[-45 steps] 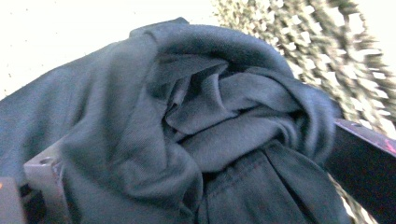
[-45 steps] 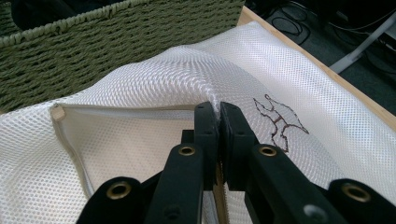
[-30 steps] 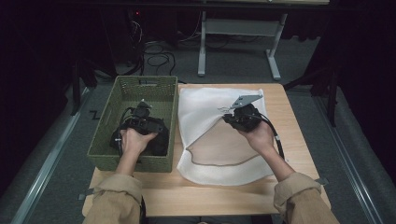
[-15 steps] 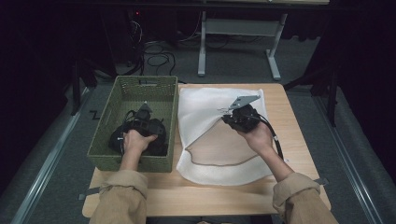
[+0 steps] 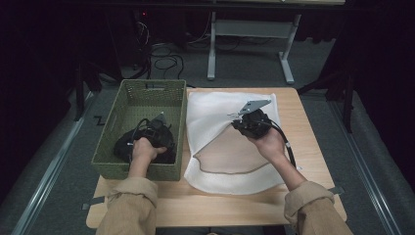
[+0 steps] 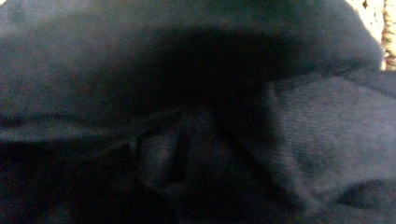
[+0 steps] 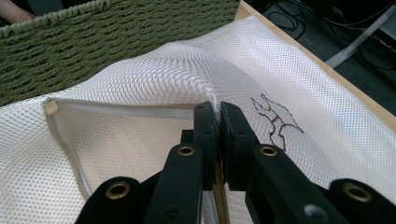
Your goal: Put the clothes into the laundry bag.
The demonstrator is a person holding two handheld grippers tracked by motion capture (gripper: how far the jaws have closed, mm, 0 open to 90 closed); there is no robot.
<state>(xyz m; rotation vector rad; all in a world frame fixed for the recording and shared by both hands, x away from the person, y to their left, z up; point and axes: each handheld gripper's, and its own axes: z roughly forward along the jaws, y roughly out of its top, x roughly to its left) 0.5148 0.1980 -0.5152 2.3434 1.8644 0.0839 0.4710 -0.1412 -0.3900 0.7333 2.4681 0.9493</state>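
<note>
A green woven basket (image 5: pixel 151 84) stands on the left of the wooden table (image 5: pixel 309 147). A dark garment (image 5: pixel 122 147) lies bunched in it. My left gripper (image 5: pixel 156 131) is down inside the basket, right against that garment; the left gripper view is close-up dark cloth (image 6: pixel 299 140) and hides the jaws. To the right lies a white mesh bag (image 5: pixel 215 105) with a zip along its mouth. My right gripper (image 5: pixel 236 119) is shut on the bag's upper edge and holds it raised, so the mouth gapes. In the right gripper view the gripper (image 7: pixel 219 114) pinches the mesh bag (image 7: pixel 289 74) beside the basket (image 7: pixel 116 37).
A brown embroidered mark (image 7: pixel 275 119) sits on the mesh near the pinch. Beyond the table's far edge are the white legs of another desk (image 5: pixel 249 29) and loose cables (image 5: pixel 164 56) on the grey floor. Bare table shows in front of the bag (image 5: pixel 220 205).
My left hand has sunk a little deeper into the basket onto the dark garment. The right hand and the lifted bag edge have stayed where they were.
</note>
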